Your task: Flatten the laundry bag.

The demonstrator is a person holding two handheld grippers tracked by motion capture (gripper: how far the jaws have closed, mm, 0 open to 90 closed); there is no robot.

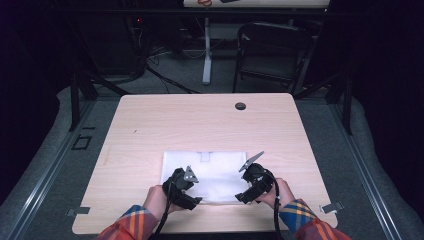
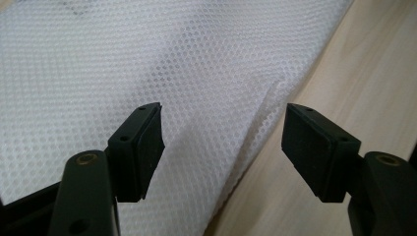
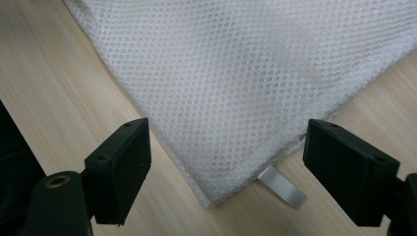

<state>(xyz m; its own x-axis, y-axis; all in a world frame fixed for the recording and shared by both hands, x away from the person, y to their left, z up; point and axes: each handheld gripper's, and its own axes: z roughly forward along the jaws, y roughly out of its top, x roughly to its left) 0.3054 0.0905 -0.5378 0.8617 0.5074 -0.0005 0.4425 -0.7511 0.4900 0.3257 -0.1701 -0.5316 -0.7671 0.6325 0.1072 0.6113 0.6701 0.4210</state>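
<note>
We see the white mesh fabric bag [image 1: 205, 176] lying flat on the light wooden table [image 1: 150, 125], near its front edge. The left gripper [image 2: 223, 147] and right gripper [image 3: 226, 172] hang over its near corners, jaws apart, gripping nothing. A small white tag [image 3: 282, 191] sticks out at the corner.

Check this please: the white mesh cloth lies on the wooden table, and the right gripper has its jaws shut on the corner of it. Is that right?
Not quite. The right gripper has its jaws open, standing apart on either side of the corner of the white mesh cloth without pressing it, as the right gripper view shows. The cloth does lie on the wooden table.
</note>
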